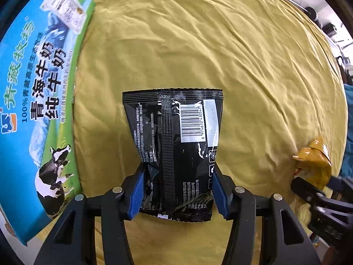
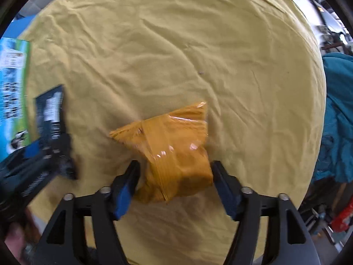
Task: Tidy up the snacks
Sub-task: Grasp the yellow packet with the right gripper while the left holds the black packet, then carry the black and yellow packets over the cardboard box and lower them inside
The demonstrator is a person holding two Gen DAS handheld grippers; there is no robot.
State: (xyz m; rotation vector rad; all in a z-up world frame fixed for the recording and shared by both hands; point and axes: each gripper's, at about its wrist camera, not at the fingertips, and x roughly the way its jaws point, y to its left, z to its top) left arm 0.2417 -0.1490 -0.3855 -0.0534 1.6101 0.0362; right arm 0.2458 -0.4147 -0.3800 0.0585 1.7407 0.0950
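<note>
A black snack packet (image 1: pixel 176 152) with a white barcode label is pinched between the blue pads of my left gripper (image 1: pixel 177 176), held above the yellow cloth. The same black packet (image 2: pixel 53 130) appears blurred at the left of the right wrist view, in the left gripper (image 2: pixel 42 154). An orange snack packet (image 2: pixel 174 154) sits between the fingers of my right gripper (image 2: pixel 174 172), both pads touching its sides. In the left wrist view the orange packet (image 1: pixel 313 163) shows at the right edge with the right gripper's fingers (image 1: pixel 304 187) below it.
A blue and green milk carton box (image 1: pixel 37 101) with a cow picture stands along the left; its edge (image 2: pixel 13 88) also shows at the left. A crumpled yellow cloth (image 1: pixel 198 44) covers the table. Teal fabric (image 2: pixel 337 119) hangs beyond the right edge.
</note>
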